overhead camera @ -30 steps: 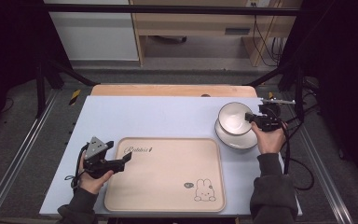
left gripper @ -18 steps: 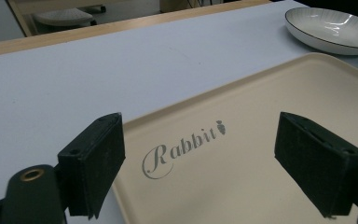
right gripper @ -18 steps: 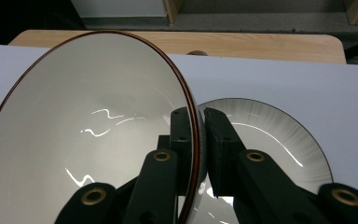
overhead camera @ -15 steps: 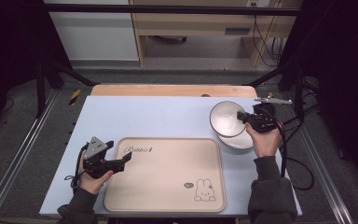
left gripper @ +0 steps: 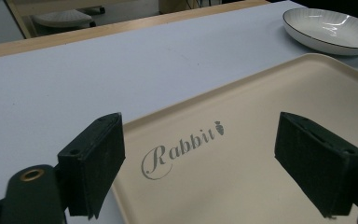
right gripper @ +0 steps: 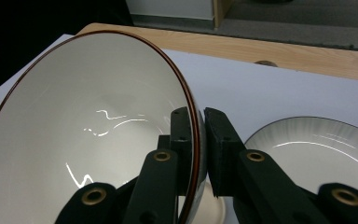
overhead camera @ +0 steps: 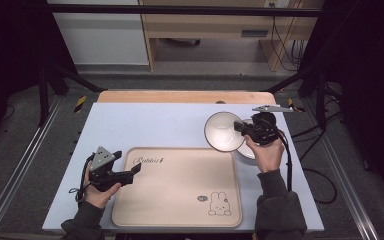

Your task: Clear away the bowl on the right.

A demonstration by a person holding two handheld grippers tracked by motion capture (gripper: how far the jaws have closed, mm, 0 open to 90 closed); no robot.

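Note:
A white bowl (overhead camera: 223, 131) with a thin red-brown rim (right gripper: 88, 135) hangs tilted in the air, and my right gripper (overhead camera: 241, 127) (right gripper: 196, 140) is shut on its rim. Under and beside it a white plate with a dark rim (overhead camera: 247, 151) (right gripper: 321, 149) (left gripper: 328, 30) lies on the table. A beige tray (overhead camera: 177, 185) (left gripper: 242, 144) printed with "Rabbit" and a small rabbit drawing lies at the front middle. My left gripper (overhead camera: 135, 170) (left gripper: 214, 170) stands open over the tray's left edge, with nothing between its fingers.
The pale blue table top (overhead camera: 145, 125) has a wooden strip (overhead camera: 180, 96) along its far edge. Black frame posts stand at both sides, and cables trail off to the right (overhead camera: 300, 150). Floor and a wooden shelf unit lie beyond the table.
My right gripper has lifted the bowl off the plate, tipped it up and carried it left toward the tray. The left gripper has stayed in place.

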